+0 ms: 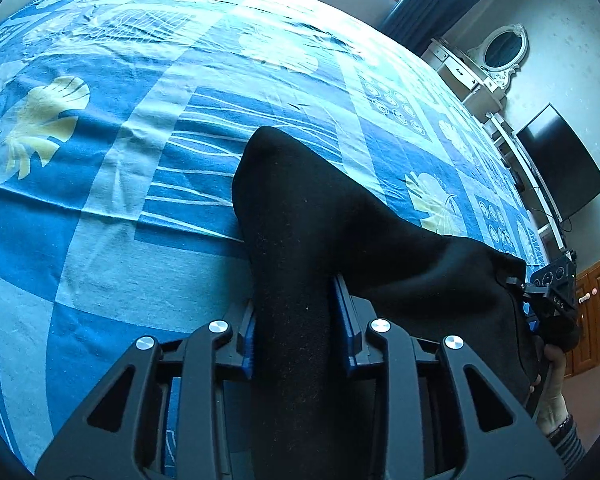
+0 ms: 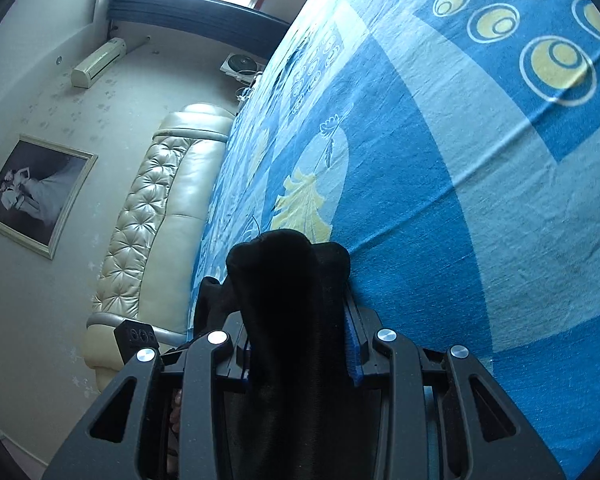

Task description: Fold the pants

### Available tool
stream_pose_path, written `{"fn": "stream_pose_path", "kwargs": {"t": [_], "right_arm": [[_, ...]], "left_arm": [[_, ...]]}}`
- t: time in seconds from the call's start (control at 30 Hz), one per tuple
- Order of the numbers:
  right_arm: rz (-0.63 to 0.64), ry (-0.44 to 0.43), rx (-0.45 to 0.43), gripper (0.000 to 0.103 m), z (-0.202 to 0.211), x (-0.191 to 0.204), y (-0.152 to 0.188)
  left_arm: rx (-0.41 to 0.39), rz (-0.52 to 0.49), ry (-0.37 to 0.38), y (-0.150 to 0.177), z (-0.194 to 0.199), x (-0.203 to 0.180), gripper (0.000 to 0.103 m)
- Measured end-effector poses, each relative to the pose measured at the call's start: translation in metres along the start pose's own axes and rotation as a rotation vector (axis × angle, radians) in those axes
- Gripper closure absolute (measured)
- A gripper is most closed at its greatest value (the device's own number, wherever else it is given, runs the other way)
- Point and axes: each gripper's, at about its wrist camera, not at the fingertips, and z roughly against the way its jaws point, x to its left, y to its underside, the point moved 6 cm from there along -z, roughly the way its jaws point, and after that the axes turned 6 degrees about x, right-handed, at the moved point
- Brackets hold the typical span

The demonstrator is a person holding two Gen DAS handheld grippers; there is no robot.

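Black pants (image 1: 320, 216) hang stretched between my two grippers above a bed with a blue patterned sheet (image 1: 140, 80). My left gripper (image 1: 298, 332) is shut on one end of the pants, the cloth bunched between its blue pads. In the left wrist view my right gripper (image 1: 540, 300) holds the other end at the far right. In the right wrist view my right gripper (image 2: 300, 344) is shut on a thick fold of the pants (image 2: 288, 280), with the sheet (image 2: 460, 200) close behind. My left gripper's body (image 2: 136, 336) shows at lower left.
A padded cream headboard (image 2: 160, 208) runs along the bed's end. A white dresser with an oval mirror (image 1: 500, 52) and a dark TV (image 1: 560, 160) stand beyond the bed's right side. A framed photo (image 2: 32, 192) hangs on the wall.
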Motion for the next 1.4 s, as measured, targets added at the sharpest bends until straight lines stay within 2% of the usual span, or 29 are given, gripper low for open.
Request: {"fn": "stream_pose_path", "kwargs": {"t": [0.43, 0.53, 0.63, 0.7, 0.73, 0.83, 0.9, 0.97, 1.1, 1.23, 1.4], "right_arm": [[-0.012, -0.01, -0.001, 0.068, 0.003, -0.003, -0.002], [-0.02, -0.009, 0.0, 0.067, 0.006, -0.001, -0.001], [-0.036, -0.022, 0.001, 0.064, 0.008, 0.001, -0.001], [-0.055, -0.037, 0.003, 0.06, 0.009, 0.001, 0.001], [-0.066, -0.041, 0.002, 0.058, 0.012, 0.002, 0.002], [-0.094, -0.055, -0.013, 0.052, 0.024, 0.001, 0.005], [-0.117, -0.063, -0.031, 0.045, 0.034, -0.001, 0.007], [-0.133, -0.067, -0.055, 0.039, 0.049, -0.003, 0.01], [-0.136, -0.043, -0.086, 0.033, 0.073, -0.004, 0.02], [-0.152, -0.042, -0.112, 0.031, 0.091, -0.007, 0.038], [-0.158, -0.045, -0.109, 0.03, 0.094, -0.007, 0.061]], "left_arm": [[0.005, 0.005, -0.004, 0.0, 0.001, -0.001, 0.071], [0.012, 0.009, -0.018, 0.0, 0.002, -0.001, 0.068], [0.021, 0.018, -0.033, 0.0, 0.002, 0.0, 0.062], [0.028, 0.035, -0.053, 0.0, 0.003, 0.004, 0.047], [0.03, 0.044, -0.054, 0.0, 0.004, 0.006, 0.044], [0.026, 0.07, -0.027, 0.004, 0.012, 0.011, 0.036], [0.02, 0.09, -0.016, 0.01, 0.021, 0.016, 0.026], [0.022, 0.117, 0.022, 0.017, 0.029, 0.022, 0.023], [0.011, 0.18, 0.09, 0.039, 0.05, 0.039, 0.019], [0.029, 0.214, 0.151, 0.064, 0.064, 0.047, 0.019], [0.05, 0.251, 0.232, 0.091, 0.068, 0.045, 0.018]]}}
